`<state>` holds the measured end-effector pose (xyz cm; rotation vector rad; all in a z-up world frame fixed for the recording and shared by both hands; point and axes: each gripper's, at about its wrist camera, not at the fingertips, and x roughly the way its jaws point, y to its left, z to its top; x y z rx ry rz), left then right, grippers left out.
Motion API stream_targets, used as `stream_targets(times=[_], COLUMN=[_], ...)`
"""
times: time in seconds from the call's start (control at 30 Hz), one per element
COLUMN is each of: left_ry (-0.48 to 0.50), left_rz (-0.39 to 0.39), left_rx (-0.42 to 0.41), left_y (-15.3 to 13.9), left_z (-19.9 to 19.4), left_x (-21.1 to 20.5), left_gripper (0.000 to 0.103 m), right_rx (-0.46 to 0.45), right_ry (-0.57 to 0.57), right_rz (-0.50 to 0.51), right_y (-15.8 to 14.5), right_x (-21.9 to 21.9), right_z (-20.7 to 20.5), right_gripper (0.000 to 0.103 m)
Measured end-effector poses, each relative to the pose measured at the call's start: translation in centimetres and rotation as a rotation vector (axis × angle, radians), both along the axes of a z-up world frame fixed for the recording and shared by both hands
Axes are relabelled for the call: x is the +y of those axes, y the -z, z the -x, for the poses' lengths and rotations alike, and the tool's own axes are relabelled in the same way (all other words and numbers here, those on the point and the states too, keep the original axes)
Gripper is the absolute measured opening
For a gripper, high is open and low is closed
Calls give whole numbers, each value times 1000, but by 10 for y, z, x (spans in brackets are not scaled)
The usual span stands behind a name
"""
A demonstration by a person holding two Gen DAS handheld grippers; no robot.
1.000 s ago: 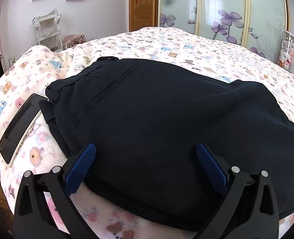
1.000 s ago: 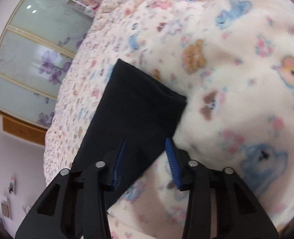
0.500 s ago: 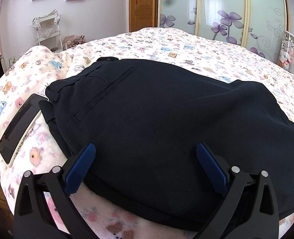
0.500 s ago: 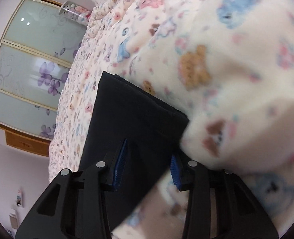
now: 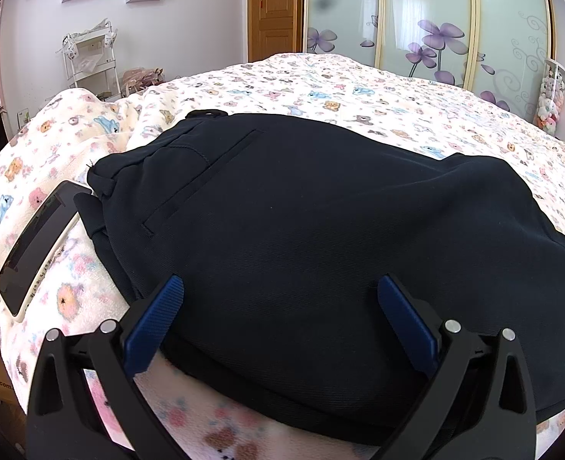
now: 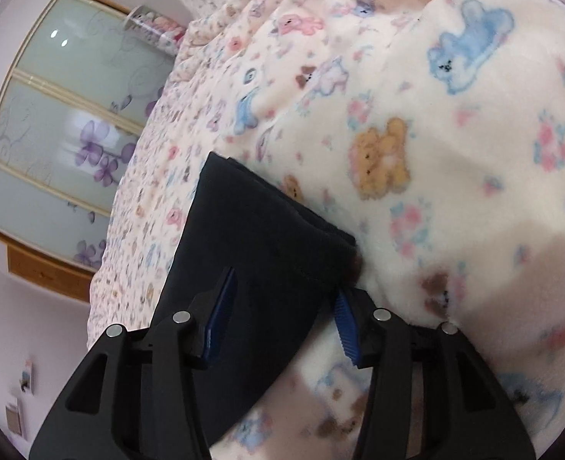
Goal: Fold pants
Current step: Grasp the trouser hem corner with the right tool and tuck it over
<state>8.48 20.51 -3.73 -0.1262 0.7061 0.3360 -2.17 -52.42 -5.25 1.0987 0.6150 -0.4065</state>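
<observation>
Dark navy pants lie flat on the bed, waistband and a back pocket toward the left. My left gripper hovers open and wide over their near edge, touching nothing. In the right wrist view, the hem end of a pant leg lies on the fleece blanket. My right gripper sits low over that hem with its jaws opening. The fabric is between the blue pads, and they do not press on it. The hem's near corner sits by the right pad.
A phone lies on the teddy-print blanket just left of the waistband, near the bed's edge. Sliding wardrobe doors stand beyond the bed, with a wooden door and white shelving by the far wall.
The right gripper's jaws have spread wider and it has sunk slightly toward the pant hem. The left gripper and the pants under it have not moved.
</observation>
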Motion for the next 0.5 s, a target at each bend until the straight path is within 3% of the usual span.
stream_targets(times=[0.03, 0.1, 0.13, 0.17, 0.37, 0.5], left_ry=[0, 0, 1, 1, 0, 0], left_rz=[0, 0, 2, 2, 2, 1], left_rx=[0, 0, -1, -1, -2, -2], left_y=[0, 0, 0, 0, 0, 0], left_z=[0, 0, 0, 0, 0, 0], left_x=[0, 0, 0, 0, 0, 0], left_gripper=[101, 101, 101, 101, 101, 101], right_rx=[-16, -19, -39, -79, -164, -253], right_ry=[-12, -22, -30, -33, -54, -155], right_rz=[13, 44, 40, 28, 189, 275], right_y=[1, 1, 1, 2, -32, -71], right_x=[0, 1, -1, 0, 22, 61], right_z=[-3, -10, -9, -6, -4, -21], right_gripper=[50, 32, 18, 10, 8, 8])
